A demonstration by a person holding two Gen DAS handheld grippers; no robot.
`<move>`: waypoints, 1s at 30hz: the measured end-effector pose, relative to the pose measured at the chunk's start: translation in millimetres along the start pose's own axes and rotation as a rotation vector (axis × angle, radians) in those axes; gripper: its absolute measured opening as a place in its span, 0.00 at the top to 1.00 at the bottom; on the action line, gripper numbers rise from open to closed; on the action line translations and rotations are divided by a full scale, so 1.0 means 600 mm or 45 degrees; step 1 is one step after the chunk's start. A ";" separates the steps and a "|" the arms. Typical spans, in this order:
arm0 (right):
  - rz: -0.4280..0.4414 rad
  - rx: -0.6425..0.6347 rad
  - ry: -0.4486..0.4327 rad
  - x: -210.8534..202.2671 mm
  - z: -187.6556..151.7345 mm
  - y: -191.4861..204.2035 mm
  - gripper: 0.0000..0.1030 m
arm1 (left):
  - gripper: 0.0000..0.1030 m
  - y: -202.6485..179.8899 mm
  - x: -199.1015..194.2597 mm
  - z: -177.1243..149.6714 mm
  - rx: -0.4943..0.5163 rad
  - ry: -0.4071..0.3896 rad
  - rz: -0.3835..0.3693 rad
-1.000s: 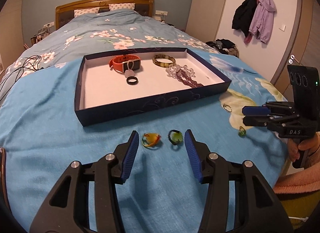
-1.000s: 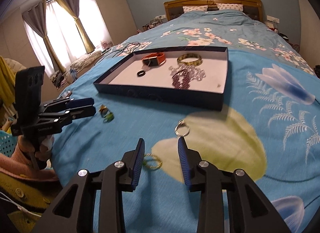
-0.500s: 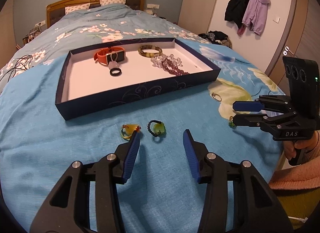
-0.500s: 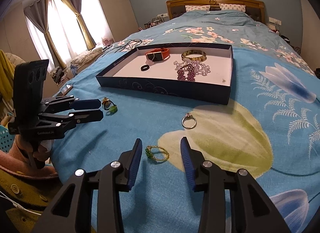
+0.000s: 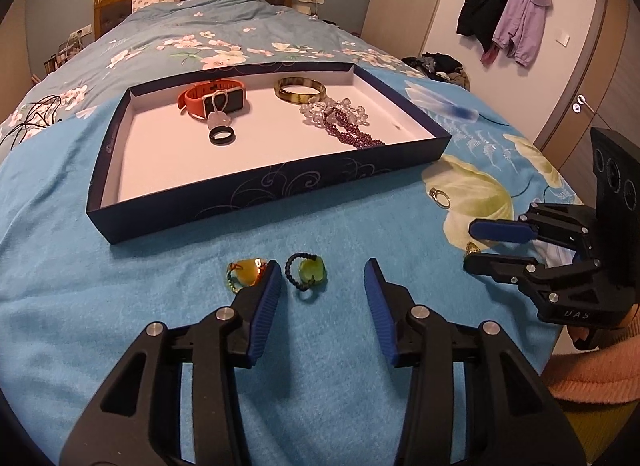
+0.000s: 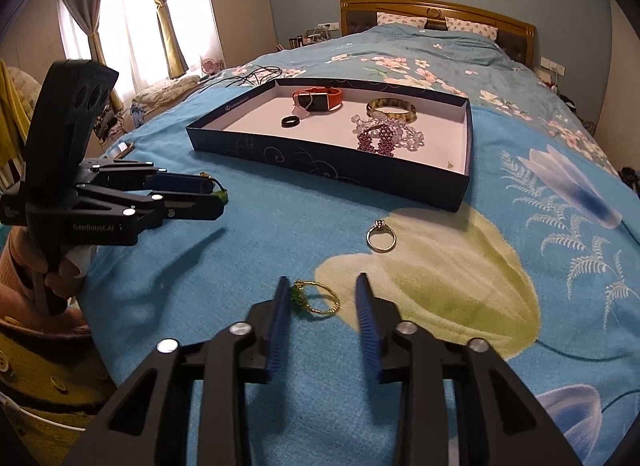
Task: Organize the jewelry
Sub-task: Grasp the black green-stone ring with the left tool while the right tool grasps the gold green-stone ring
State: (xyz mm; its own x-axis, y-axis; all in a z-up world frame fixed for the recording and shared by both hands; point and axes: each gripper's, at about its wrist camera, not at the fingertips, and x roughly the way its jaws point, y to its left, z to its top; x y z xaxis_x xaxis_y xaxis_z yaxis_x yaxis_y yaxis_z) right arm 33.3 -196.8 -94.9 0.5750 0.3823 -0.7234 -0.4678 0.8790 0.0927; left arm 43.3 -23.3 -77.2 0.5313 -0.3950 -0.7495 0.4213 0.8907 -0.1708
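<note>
Now both grippers close on rings lying loose on the bed: the left gripper [image 5: 322,292] brackets the green ring [image 5: 307,274], the right gripper [image 6: 322,304] brackets the gold ring [image 6: 317,298], neither pinched. Beyond waits the tray [image 5: 280,185].

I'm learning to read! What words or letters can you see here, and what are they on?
"DAS": on the body of the right tool, as best it reads.
"GenRobot.AI": on the body of the left tool.
A small logo and words on the rim of the jewelry tray: too small to read.
The smartwatch screen: nothing readable.
</note>
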 end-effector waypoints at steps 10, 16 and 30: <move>-0.007 0.025 -0.011 -0.001 0.001 -0.013 0.95 | 0.83 0.007 0.005 0.002 -0.022 0.003 0.020; 0.016 0.066 -0.035 -0.007 0.003 -0.023 0.97 | 0.87 0.002 0.004 0.001 -0.002 -0.004 0.029; 0.060 0.095 -0.134 -0.028 0.034 -0.029 0.97 | 0.87 0.004 -0.036 0.015 -0.017 -0.105 -0.008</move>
State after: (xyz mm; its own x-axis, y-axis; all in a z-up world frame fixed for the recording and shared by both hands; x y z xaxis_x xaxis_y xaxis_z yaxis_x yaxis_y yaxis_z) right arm 45.6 -212.9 -70.6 0.6225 0.4482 -0.6415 -0.4471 0.8765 0.1786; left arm 39.2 -14.7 -55.6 0.5880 -0.4170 -0.6931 0.4153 0.8909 -0.1837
